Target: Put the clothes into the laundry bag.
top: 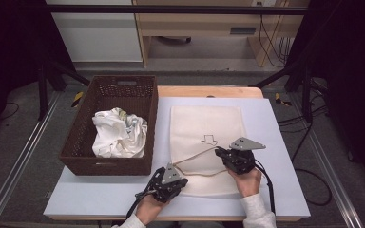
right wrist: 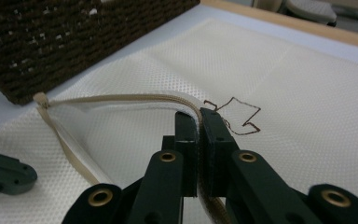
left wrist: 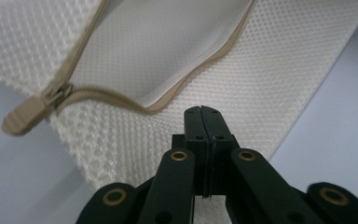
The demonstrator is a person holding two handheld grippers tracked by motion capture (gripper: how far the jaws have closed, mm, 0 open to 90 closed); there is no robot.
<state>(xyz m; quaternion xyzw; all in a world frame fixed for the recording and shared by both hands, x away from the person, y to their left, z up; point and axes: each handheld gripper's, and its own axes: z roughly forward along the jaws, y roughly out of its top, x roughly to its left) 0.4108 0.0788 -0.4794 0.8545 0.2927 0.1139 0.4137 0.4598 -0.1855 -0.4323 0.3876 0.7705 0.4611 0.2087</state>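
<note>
A pale grey surface (top: 275, 190) with a wooden far edge is seen in the middle of the high view, set between dark frames, with light cabinets in the upper part of the frame. A dark brown woven basket (top: 78, 142) is placed at the left of the surface, and crumpled white cloth (top: 119, 133) is held inside it. Just right of the basket, a cream mesh bag (top: 206, 121) is laid flat at the centre, marked with a small dark outlined arrow (top: 209, 139). Its beige zipper (top: 197, 155) is seen opened along the lower part of the bag, so that the upper edge is lifted away from the lower one.

The left tool (top: 178, 182) is held at the lower centre of the high view, at the bag's lower left corner. In the left gripper view its jaws are pressed together on the mesh just below the zipper's lower edge, with the zipper pull (left wrist: 25, 117) shown at the left of the frame.

The right tool (top: 221, 153) is held slightly higher and to the right, near the drawn arrow. In the right gripper view its jaws are clamped on the raised upper edge of the zipper, with the basket's wall shown at the upper left.
</note>
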